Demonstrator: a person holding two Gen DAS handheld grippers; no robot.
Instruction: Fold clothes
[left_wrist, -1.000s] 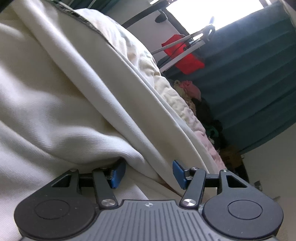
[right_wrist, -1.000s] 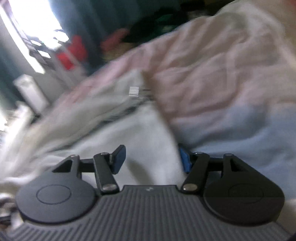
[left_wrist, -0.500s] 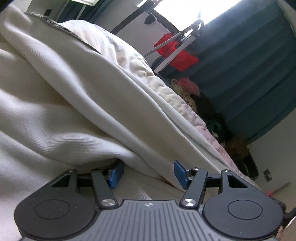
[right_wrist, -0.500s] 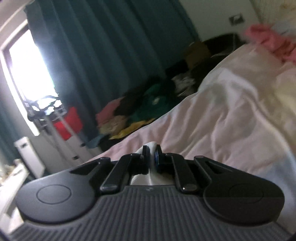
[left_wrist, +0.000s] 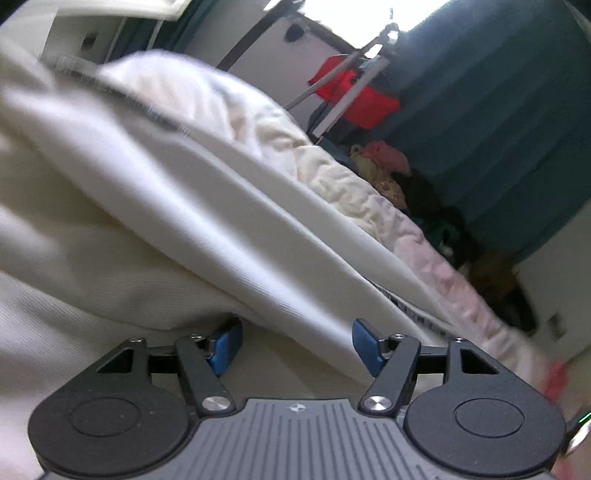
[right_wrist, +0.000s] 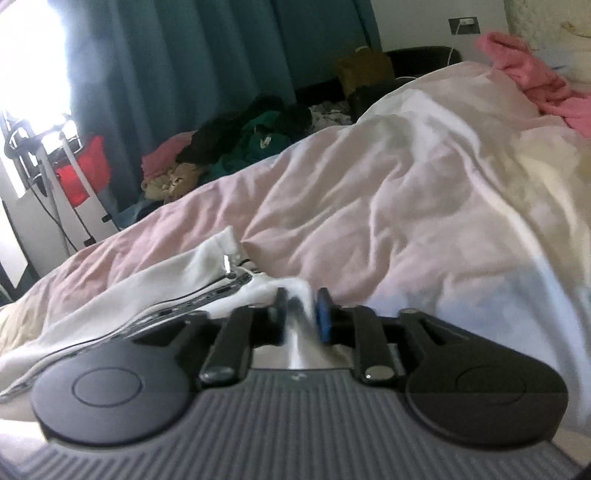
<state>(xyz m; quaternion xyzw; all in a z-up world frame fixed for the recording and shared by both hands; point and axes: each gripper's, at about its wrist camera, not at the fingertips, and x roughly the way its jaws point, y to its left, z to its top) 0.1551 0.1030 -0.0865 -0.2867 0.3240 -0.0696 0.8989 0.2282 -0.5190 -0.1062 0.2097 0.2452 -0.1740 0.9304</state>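
Fabric of the white zip garment (right_wrist: 192, 280) sat newly pinched in our right tool (right_wrist: 301, 314), readying a fold; beside the garment, our left tool (left_wrist: 295, 345) gaped empty.

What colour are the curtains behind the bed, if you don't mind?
The curtains are dark teal, clearest in the right wrist view.

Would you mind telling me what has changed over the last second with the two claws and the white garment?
The right claw, open over the cloth a second ago, closed on the white garment near its zipper and now grips a fold above the pink duvet. The left claw stayed open, pads apart, against the garment's cream folds; its view only shifted slightly.
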